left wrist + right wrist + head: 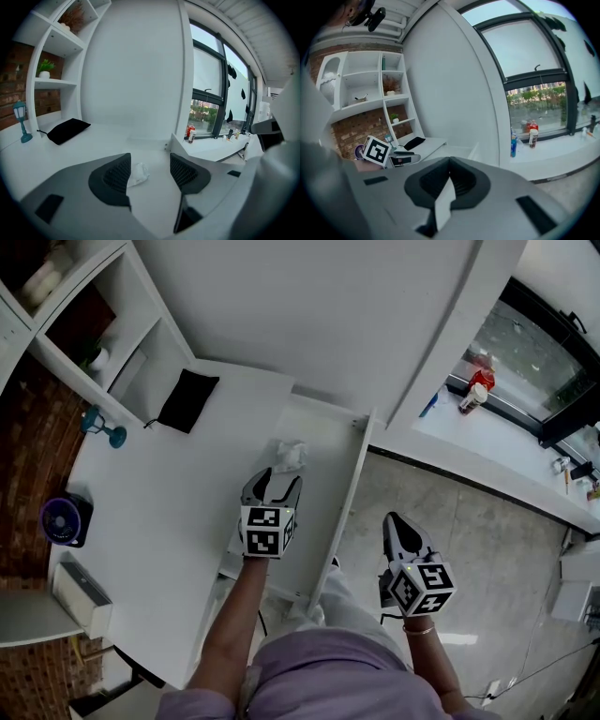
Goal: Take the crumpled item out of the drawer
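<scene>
A white crumpled item lies in the open white drawer that sticks out from the desk. My left gripper hovers just short of it, jaws open and pointing at it. In the left gripper view the crumpled item rests on the drawer floor between the open jaws of the left gripper, close to the left pad and partly hidden behind it; the pads do not press on it. My right gripper hangs over the tiled floor to the right of the drawer front, shut and empty, as the right gripper view confirms.
On the white desk sit a black pouch, a teal lamp figure, a purple round device and a white box. Shelves stand at the far left. Bottles stand on the window sill at the right.
</scene>
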`<state>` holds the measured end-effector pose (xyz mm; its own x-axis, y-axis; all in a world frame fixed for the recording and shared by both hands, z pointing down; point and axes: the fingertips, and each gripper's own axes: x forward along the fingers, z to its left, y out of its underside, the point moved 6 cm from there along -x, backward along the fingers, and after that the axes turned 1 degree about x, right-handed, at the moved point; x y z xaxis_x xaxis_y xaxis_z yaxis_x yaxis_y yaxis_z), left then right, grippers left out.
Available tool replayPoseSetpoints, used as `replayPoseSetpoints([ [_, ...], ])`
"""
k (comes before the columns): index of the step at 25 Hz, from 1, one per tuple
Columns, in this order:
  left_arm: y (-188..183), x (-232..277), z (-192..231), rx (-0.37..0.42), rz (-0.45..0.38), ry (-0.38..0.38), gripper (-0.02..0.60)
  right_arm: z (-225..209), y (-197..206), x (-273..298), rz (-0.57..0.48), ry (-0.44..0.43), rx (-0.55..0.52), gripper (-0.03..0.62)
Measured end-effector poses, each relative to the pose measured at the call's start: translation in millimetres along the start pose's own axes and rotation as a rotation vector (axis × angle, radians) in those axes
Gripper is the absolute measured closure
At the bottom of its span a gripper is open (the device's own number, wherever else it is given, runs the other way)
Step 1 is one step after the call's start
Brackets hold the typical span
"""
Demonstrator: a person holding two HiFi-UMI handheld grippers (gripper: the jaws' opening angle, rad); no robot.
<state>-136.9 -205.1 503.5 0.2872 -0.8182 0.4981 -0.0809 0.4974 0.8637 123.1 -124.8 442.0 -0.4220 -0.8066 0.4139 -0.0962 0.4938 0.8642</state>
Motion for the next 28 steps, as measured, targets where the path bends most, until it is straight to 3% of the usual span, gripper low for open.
replayPoseSetpoints([
  [12,20.0,60.4,14.7,-0.002,0.1,-0.015,0.328,-15.2,6.7,28.1,0.055,-0.003,0.019,0.591],
  [19,41.3,97.0,23.6,-0.053,0.176,-0.034,0.311,-24.5,7.5,39.3,0.068,0.011,0.037,0.591],
  [28,63.2,132.3,31.9,-0.038,0.265,-0.062,0.307,-43.4,16.5,42.4,0.105,0.048,0.059,0.591],
])
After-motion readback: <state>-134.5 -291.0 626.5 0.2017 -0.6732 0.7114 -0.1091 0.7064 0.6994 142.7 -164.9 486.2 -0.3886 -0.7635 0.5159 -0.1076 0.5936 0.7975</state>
